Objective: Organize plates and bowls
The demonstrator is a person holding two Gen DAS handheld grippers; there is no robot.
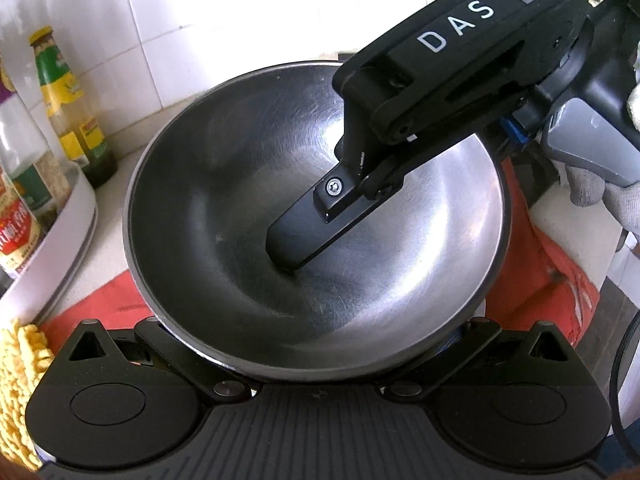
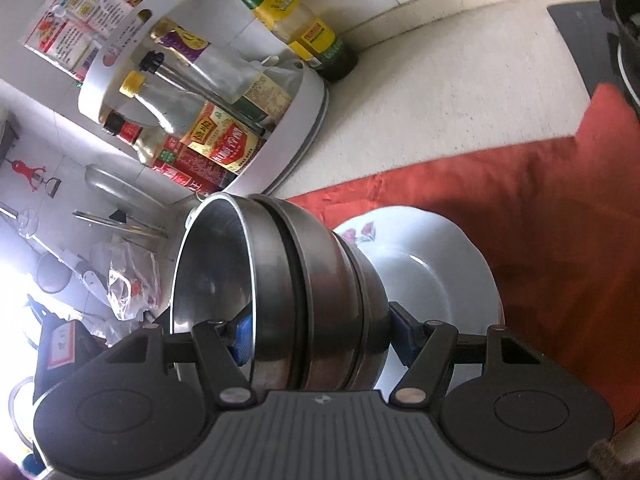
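A stack of nested steel bowls (image 2: pixel 320 280) hangs tipped on its side, with my right gripper (image 2: pixel 322 334) shut on it. One blue pad (image 2: pixel 244 336) sits inside the top bowl and the other (image 2: pixel 400 332) against the stack's base. Under it a white plate with a flower print (image 2: pixel 440 272) lies on a red cloth (image 2: pixel 540 208). In the left wrist view the top bowl's inside (image 1: pixel 240 208) fills the frame, with a right gripper finger (image 1: pixel 304 232) in it. The bowl's rim hides my left gripper's (image 1: pixel 316 396) fingers. A gloved hand (image 1: pixel 592 188) holds the right gripper.
A white condiment rack (image 2: pixel 304 120) with several bottles stands at the back left by the tiled wall, with a yellow-capped bottle (image 2: pixel 288 12) beside it. A stove (image 2: pixel 600 28) is at the far right. A yellow fluffy cloth (image 1: pixel 20 392) lies near left. Pale counter (image 2: pixel 440 92) shows behind the cloth.
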